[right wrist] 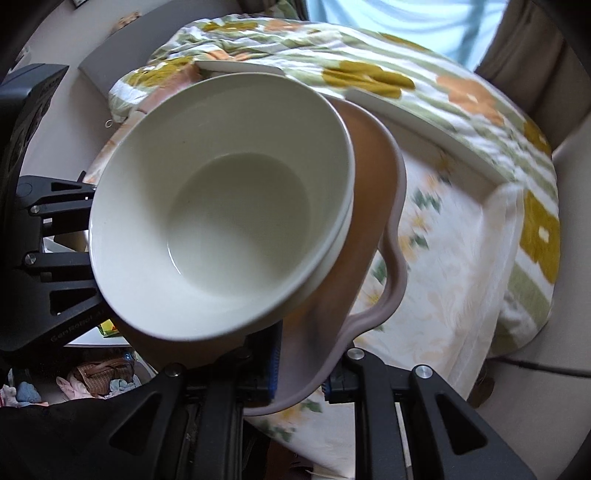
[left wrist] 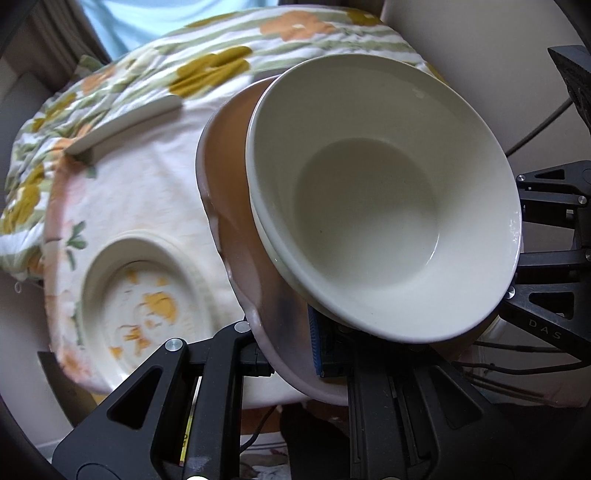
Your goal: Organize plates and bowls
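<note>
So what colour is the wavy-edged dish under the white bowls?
The wavy-edged dish is tan-brown inside with a pale mauve rim, clearest in the right wrist view.

1. Soft daylight is admitted through the window (left wrist: pixel 147 18) at the top of both frames.
2. The floral cloth (left wrist: pixel 140 192) is smeared by motion blur.
3. Corners are darkened by fisheye vignetting.

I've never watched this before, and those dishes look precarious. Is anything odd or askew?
Yes. The stacked cream ceramic bowls sit inside a wavy-rimmed pinkish-brown plate that both grippers pinch by its edges, tilted above the floral cloth. The bowls lean off-centre.
</note>
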Tool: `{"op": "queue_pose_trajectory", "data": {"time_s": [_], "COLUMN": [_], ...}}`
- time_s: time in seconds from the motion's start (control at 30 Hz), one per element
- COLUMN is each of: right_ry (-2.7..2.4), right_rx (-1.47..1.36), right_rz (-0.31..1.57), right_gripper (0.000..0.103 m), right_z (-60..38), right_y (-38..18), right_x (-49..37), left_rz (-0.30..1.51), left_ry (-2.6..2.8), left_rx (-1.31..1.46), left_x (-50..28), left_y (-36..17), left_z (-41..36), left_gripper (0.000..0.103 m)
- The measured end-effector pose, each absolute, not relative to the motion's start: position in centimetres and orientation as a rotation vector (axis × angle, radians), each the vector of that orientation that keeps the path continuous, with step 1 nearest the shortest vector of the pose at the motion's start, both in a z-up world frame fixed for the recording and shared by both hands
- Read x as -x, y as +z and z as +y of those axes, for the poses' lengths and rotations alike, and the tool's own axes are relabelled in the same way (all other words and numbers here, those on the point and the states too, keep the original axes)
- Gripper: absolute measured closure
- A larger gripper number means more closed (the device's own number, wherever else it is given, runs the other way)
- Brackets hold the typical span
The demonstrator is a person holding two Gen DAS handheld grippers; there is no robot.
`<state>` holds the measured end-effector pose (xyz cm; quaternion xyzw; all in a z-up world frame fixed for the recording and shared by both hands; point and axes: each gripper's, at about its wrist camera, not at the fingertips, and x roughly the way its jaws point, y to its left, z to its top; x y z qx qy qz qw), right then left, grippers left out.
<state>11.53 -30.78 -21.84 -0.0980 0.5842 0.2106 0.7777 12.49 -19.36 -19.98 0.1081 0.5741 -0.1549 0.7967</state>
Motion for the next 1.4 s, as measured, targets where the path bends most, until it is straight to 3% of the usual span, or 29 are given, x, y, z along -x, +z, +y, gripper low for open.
{"op": "queue_pose_trajectory", "data": {"time_s": [0.27,0.63,1.4], "right_ry": [0.452,0.44,0.309], "right_rx": [0.209,0.18,0.091], "right_rz": [1.25,1.28,1.269], "right_gripper": [0.087,0.087,0.087], "right_z": [-22.2,-11.5,-9.7], "right_y": [-21.1,-23.8,-27.2], "right_x": [-11.5,-12.3,-11.9], "left_rz": [1.227,1.283,1.255], "left_ry": [-0.336,-0.359,-0.396], "left_rx": [-0.255,-0.266,-0.327], "left_x": [-13.0,-14.1,-15.0], "left_y": [-19.7,-23.2,-27.1], "left_z": [-9.6,2.0,2.7], "left_gripper": [0.092,0.092,0.092]}}
